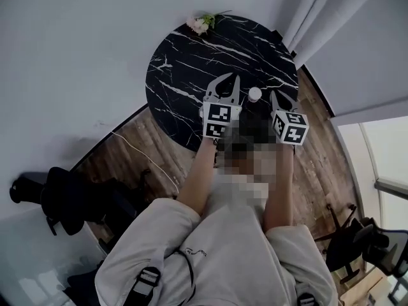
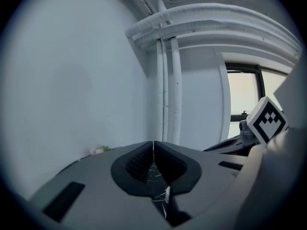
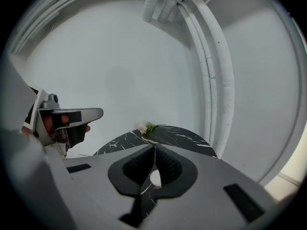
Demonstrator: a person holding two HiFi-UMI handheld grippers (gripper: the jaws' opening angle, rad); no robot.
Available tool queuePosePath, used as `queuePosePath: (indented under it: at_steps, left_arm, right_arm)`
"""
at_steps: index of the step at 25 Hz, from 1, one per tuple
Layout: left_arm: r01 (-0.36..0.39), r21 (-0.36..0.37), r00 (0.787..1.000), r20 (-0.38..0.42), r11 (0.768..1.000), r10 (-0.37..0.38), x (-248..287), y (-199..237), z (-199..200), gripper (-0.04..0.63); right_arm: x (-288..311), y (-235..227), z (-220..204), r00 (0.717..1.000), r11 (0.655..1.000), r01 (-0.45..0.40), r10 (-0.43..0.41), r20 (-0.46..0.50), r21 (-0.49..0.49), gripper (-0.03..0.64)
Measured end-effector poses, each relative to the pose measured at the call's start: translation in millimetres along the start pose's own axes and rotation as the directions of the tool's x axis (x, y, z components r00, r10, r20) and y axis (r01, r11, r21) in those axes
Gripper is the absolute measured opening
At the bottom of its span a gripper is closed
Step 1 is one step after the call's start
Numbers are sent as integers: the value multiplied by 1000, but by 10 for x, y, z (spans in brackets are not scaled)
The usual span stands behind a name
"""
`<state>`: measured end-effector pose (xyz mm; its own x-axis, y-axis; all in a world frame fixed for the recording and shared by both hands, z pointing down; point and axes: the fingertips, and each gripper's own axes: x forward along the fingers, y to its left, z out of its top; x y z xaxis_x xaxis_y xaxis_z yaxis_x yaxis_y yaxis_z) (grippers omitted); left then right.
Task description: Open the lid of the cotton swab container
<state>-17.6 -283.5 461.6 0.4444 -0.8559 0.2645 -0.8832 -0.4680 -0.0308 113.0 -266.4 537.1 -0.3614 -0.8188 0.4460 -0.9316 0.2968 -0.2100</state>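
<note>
Holding both tools clenched on nothing, we have the left gripper (image 2: pixel 153 146) and the right gripper (image 3: pixel 154 149) each with its pads pressed tip to tip, and only the table top shows through the gap behind them. Just past the tips, between the two grippers and a little nearer the right one, sits the cotton swab container (image 1: pixel 255 94). It is a small white round thing standing on the near part of the black marble table (image 1: pixel 185 69). It also shows as a pale disc through the opening behind the right gripper's pads. A sprig of flowers (image 1: pixel 201 23) lies well apart at the table's far edge.

We judge that the main risk is a nudge. With jaws this tightly closed, a forward reach would push the container instead of taking it, and something so light on polished stone would likely slide or tip. If one tool pulled at the lid while the other gave the body no hold, the whole container could lift and spill its swabs.

From above we see a round top, so we take the container to be upright, with its long axis vertical and its lid facing up. It is too small for us to tell which way any hinge or tab faces.
</note>
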Motion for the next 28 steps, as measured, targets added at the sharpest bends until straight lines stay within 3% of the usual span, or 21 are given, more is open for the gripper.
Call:
queuePosePath:
  at_steps: [6, 10, 17, 20, 24, 28]
  left_arm:
    - [65, -69, 997, -31, 995, -68, -3, 257, -381, 25]
    - [89, -103, 993, -67, 991, -97, 5, 286, -664, 25]
    - [117, -63, 989, -79, 991, -122, 143, 254, -697, 25]
    - [111, -49, 991, -76, 993, -114, 238, 293, -621, 25]
    - [104, -40, 991, -87, 994, -107, 367, 339, -597, 25]
    - [84, -48, 989, -120, 995, -89, 561, 411, -710, 25]
  right_arm:
    - [175, 28, -196, 995, 991, 97, -98, 0, 92, 35]
    - [235, 84, -466, 988, 988, 149, -148, -39, 30, 35]
    - [542, 68, -722, 978, 982, 181, -184, -97, -47, 43]
    - [755, 151, -855, 979, 993, 100, -109, -175, -57, 194]
    - [950, 78, -967, 965, 989, 115, -134, -228, -93, 259]
    - [1121, -53, -1058, 955, 983, 148, -171, -243, -110, 272]
